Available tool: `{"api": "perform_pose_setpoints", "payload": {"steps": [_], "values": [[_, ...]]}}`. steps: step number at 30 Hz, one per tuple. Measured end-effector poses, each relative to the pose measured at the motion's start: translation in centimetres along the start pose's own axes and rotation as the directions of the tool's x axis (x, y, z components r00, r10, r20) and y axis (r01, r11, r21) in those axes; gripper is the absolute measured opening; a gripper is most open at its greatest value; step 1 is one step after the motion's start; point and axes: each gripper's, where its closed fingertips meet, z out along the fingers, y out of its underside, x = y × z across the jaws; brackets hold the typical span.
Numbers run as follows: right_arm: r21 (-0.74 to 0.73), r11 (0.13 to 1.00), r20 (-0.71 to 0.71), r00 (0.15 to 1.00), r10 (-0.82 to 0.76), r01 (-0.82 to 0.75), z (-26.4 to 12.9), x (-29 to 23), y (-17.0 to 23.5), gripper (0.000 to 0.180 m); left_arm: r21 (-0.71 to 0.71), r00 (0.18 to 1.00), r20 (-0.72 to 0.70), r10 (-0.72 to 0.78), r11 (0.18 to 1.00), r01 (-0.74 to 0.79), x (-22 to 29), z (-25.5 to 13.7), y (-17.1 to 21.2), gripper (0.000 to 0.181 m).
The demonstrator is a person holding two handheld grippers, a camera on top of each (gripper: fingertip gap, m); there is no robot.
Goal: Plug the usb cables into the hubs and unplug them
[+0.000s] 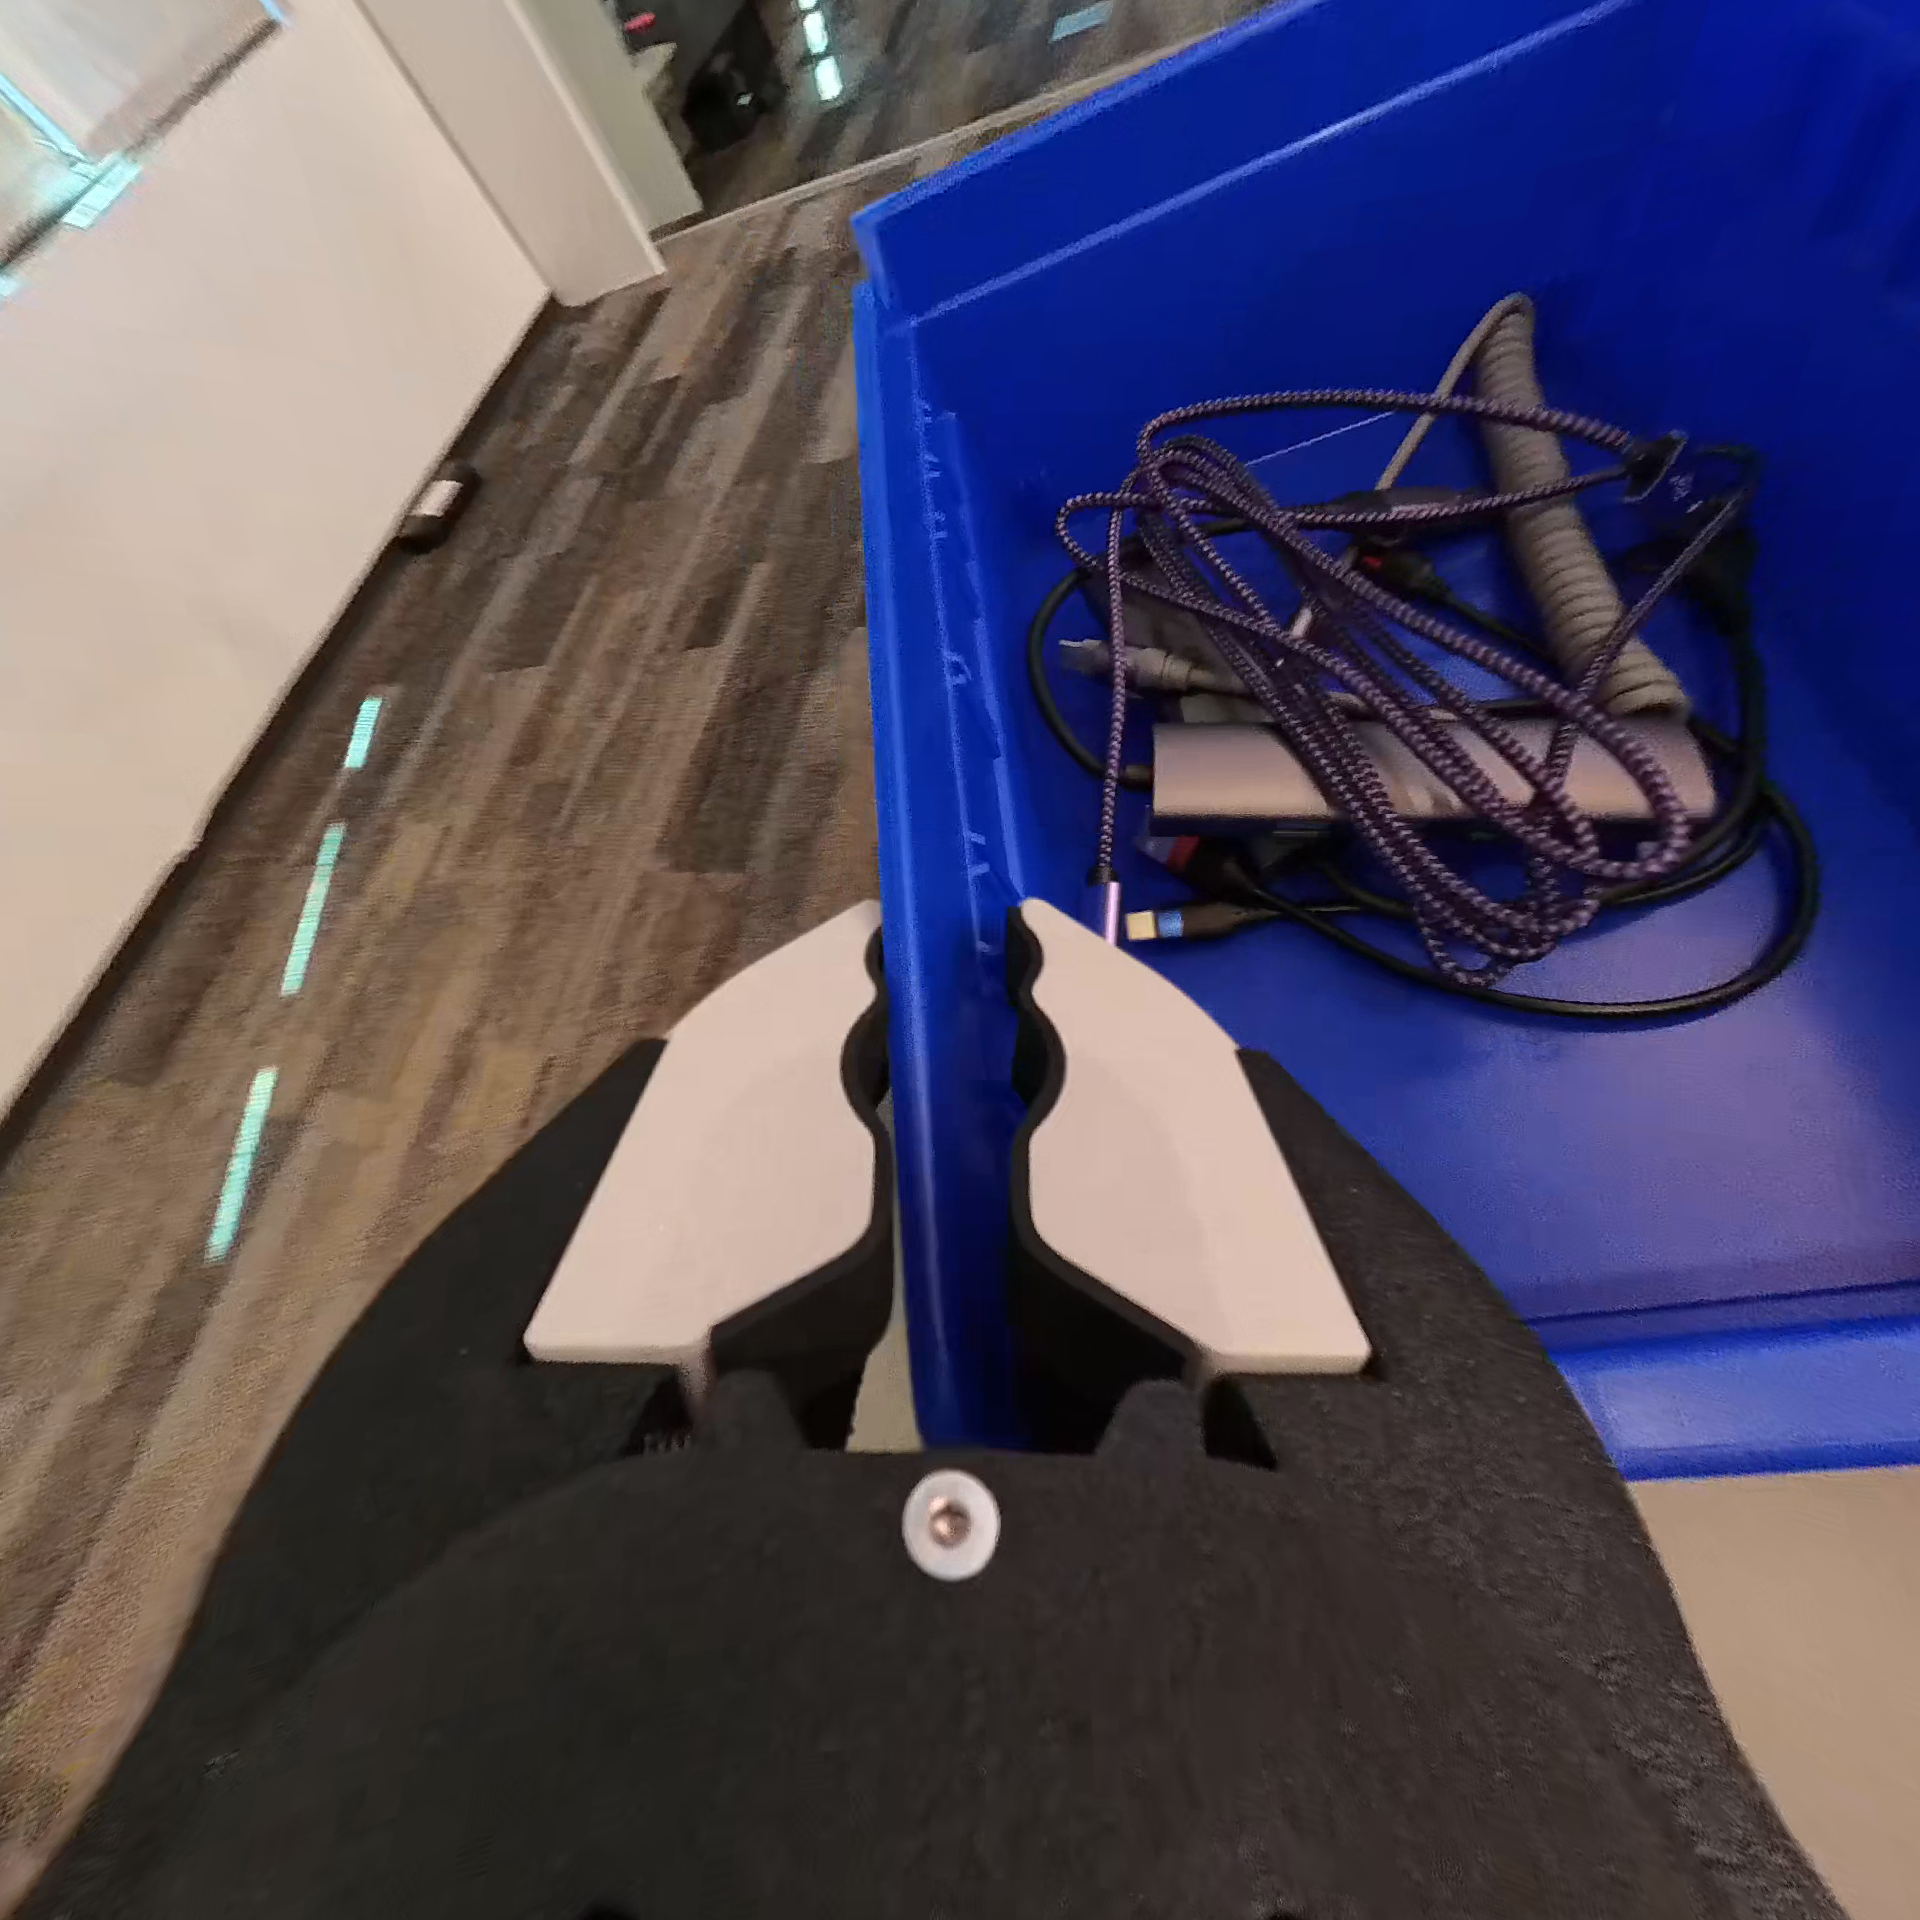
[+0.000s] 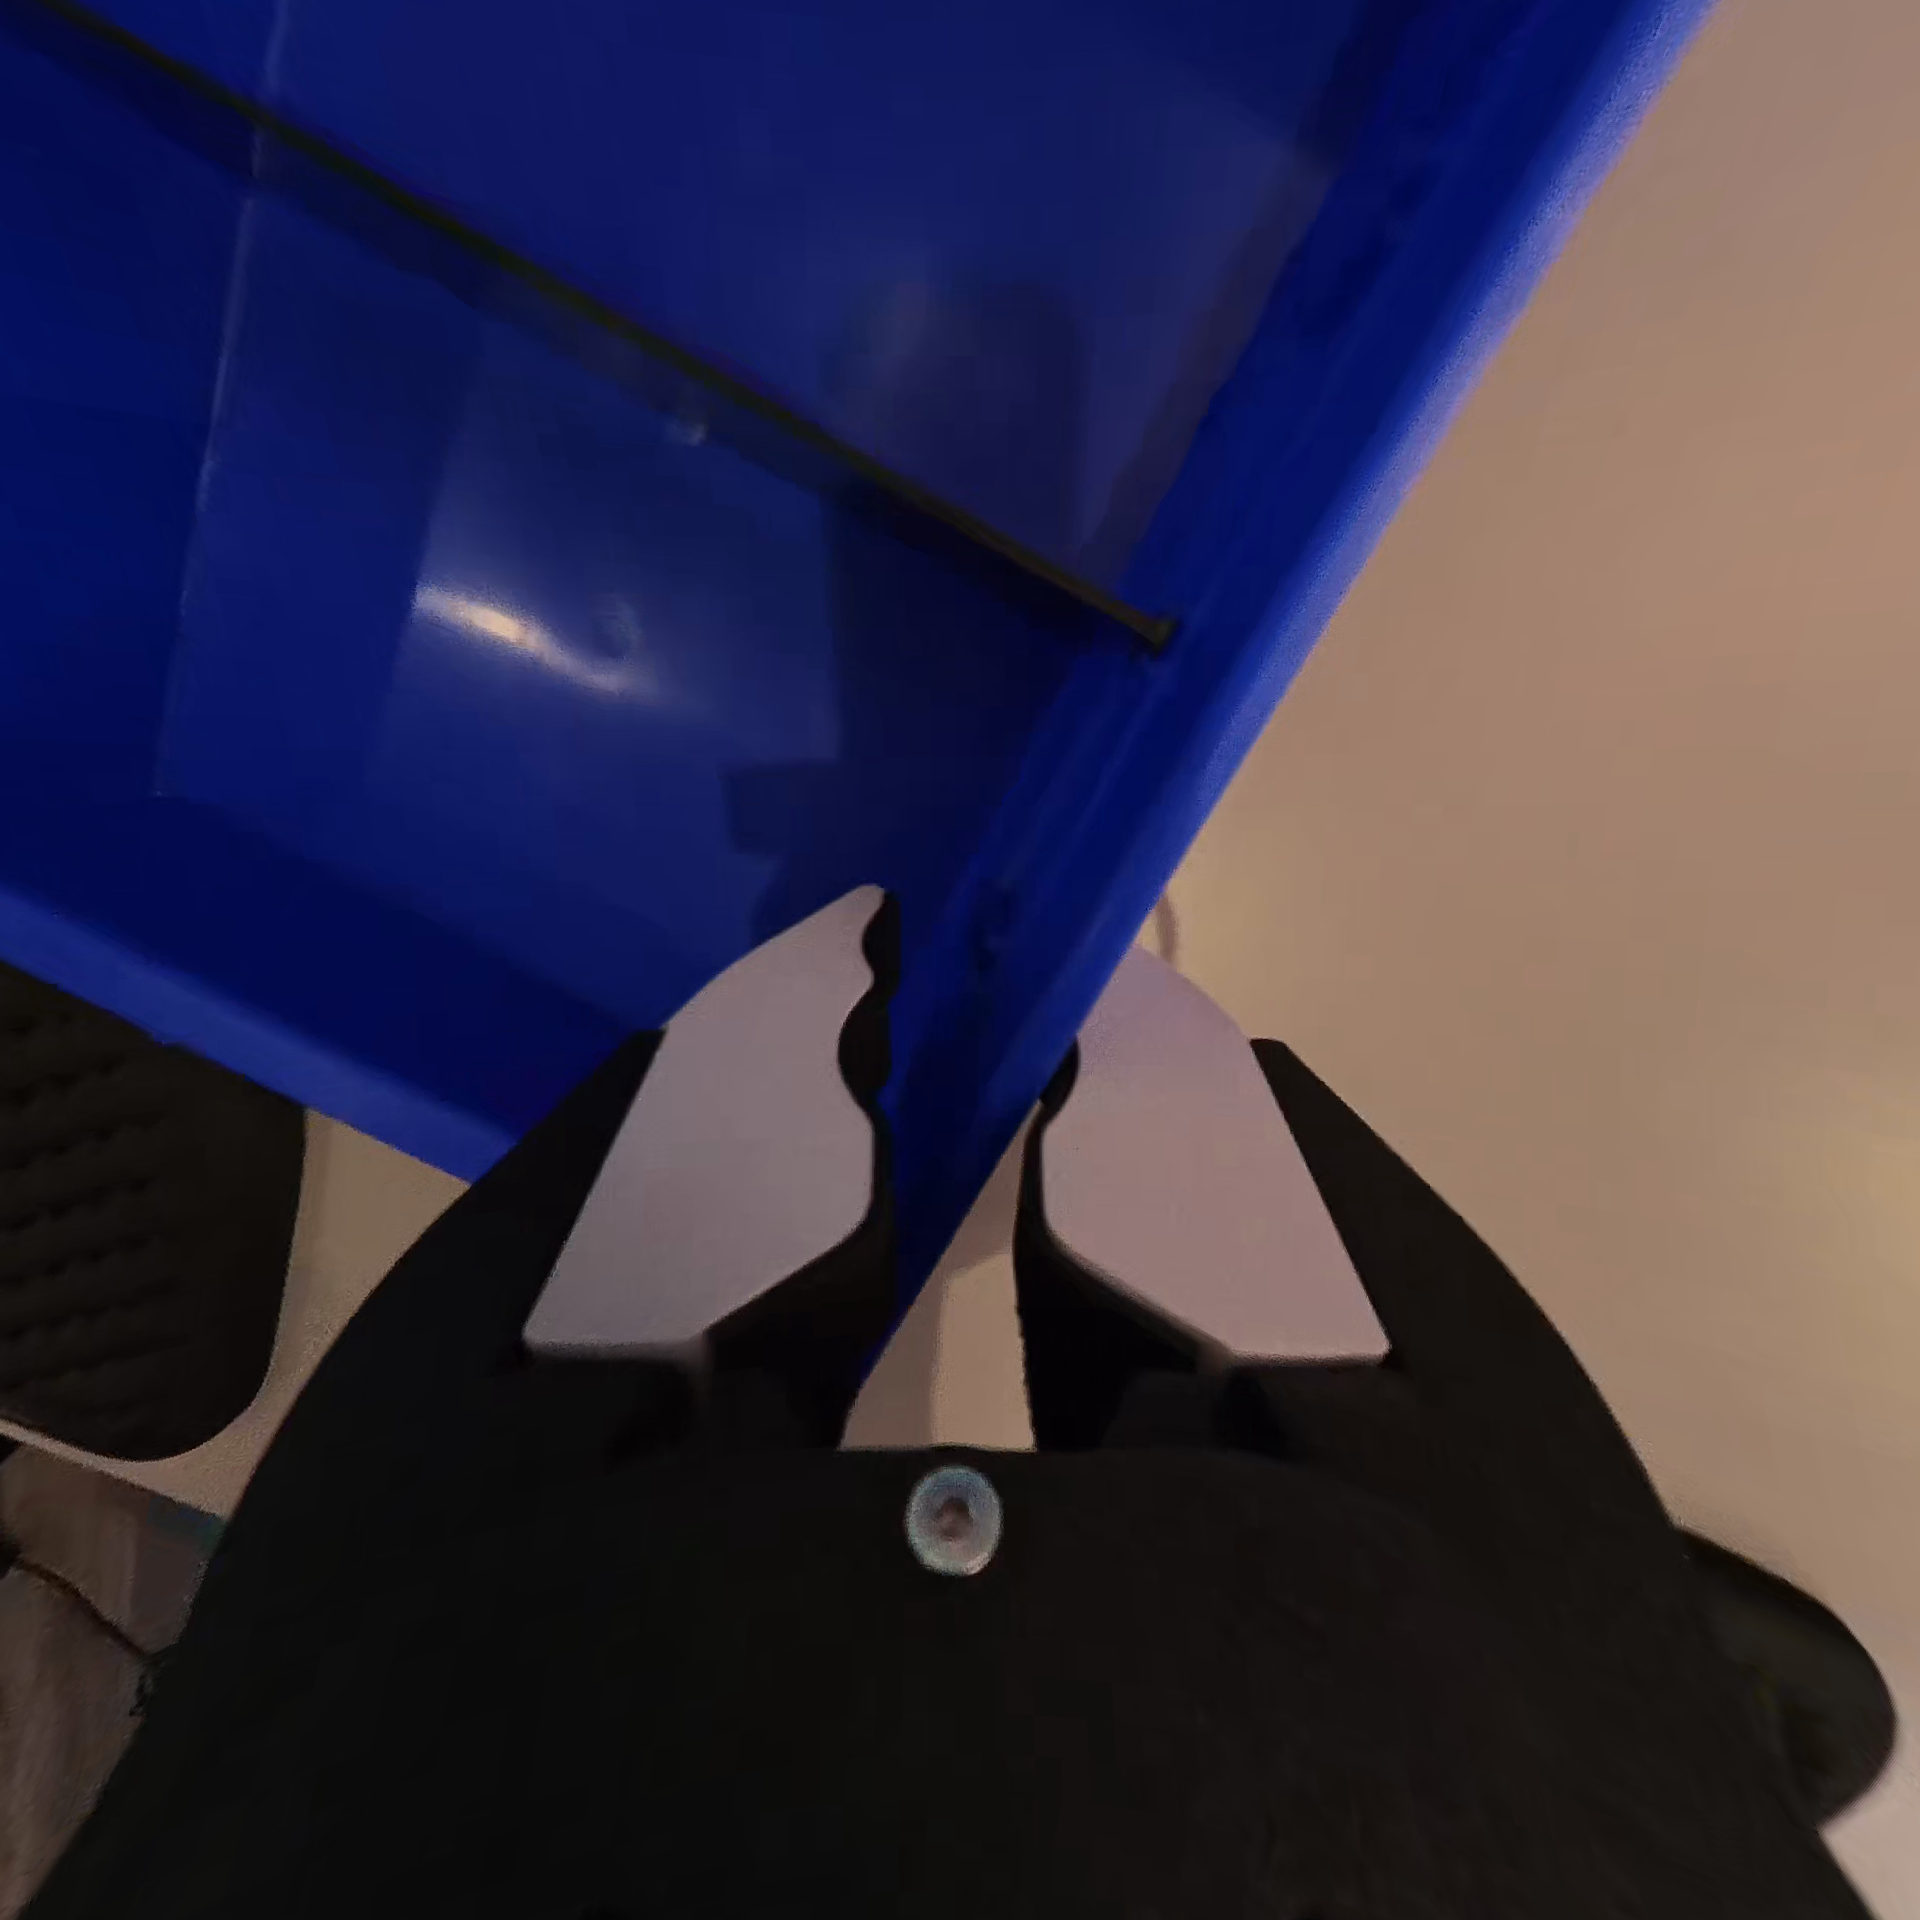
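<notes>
Black jaws with pale pads fill the bottom of both views. The left gripper (image 1: 945, 925) straddles a side wall of the blue bin (image 1: 1351, 260), one pad outside and one inside, closed down on that wall. The right gripper (image 2: 997, 935) is clamped likewise on another bin (image 2: 520, 520) wall; that view is blurred.

Inside the bin, right of centre in the left view, lies the tangle: a purple braided cable (image 1: 1351, 665), a grey coiled cable (image 1: 1558, 540), black cables (image 1: 1662, 977) and a grey hub (image 1: 1299, 774). The hub lies ahead and right of the left gripper, long axis running left to right across the frame. A gold-tipped plug (image 1: 1164, 925) points left, toward that gripper, which looks the nearer.
</notes>
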Motion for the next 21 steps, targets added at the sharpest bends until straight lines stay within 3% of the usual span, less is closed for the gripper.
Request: {"api": "perform_pose_setpoints", "payload": {"steps": [4, 6, 10, 12, 21], "values": [[-0.064, 0.998, 0.032, 0.999, 0.005, -0.002, -0.1, 1.9, -0.1, 0.007, 0.021, 0.991, -0.133, -0.032, 0.999, 0.035, 0.6, 0.3, -0.4, 0.012], [-0.069, 0.997, 0.078, 0.996, 0.035, -0.03, -0.3, 3.4, -0.2, 0.006, 0.032, 0.98, -0.186, -0.067, 0.997, 0.074, 0.7, 0.3, -0.5, 0.01], [-0.084, 0.996, 0.042, 0.999, -0.011, 0.015, -1.0, 8.4, 0.3, 0.006, 0.053, 0.969, -0.224, -0.099, 0.992, 0.114, 0.9, 0.4, -0.6, 0.007], [-0.094, 0.994, 0.053, 0.997, 0.055, -0.05, -1.5, 11.3, 0.8, 0.006, 0.059, 0.972, -0.216, -0.093, 0.992, 0.108, 0.8, 0.4, -0.7, 0.007], [-0.058, 0.984, 0.042, 0.984, 0.171, -0.169, -4.6, 27.9, 6.0, 0.006, 0.073, 0.973, -0.209, -0.095, 0.991, 0.113, 0.8, 0.5, -0.7, 0.007]]}}
